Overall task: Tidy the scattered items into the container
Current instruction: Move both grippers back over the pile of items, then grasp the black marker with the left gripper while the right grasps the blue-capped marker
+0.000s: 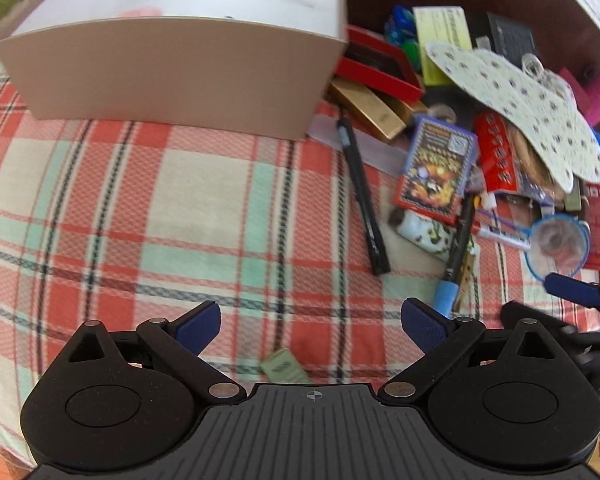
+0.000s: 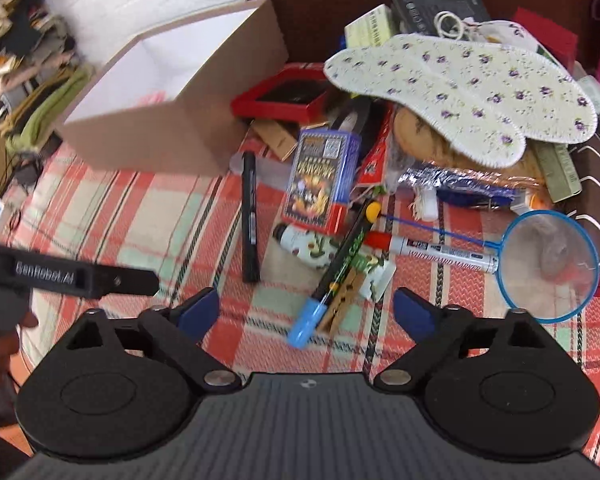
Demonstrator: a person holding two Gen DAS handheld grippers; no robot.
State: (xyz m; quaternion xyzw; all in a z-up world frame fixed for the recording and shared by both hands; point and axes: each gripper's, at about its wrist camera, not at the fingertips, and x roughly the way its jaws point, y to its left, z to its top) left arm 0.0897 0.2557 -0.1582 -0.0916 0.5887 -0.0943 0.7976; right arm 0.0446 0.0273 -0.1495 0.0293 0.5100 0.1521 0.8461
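A brown cardboard box (image 1: 172, 72) with a white inside stands open at the back left; it also shows in the right wrist view (image 2: 180, 92). Scattered items lie to its right on the plaid cloth: a black marker (image 2: 250, 216), a card pack (image 2: 320, 172), a blue-capped pen (image 2: 332, 268) over a wooden clothespin (image 2: 344, 300), a whiteboard marker (image 2: 432, 250), a small blue net (image 2: 548, 264) and floral insoles (image 2: 460, 88). My left gripper (image 1: 310, 328) is open and empty above bare cloth. My right gripper (image 2: 306, 312) is open, its jaws either side of the pen's blue cap.
A red tray (image 2: 284, 98) and gold box (image 1: 368, 106) lie by the box's right side. A small green tag (image 1: 284, 366) lies under my left gripper. Clothes are piled at the far left (image 2: 28, 60). A dark wooden board (image 2: 340, 0) stands behind the pile.
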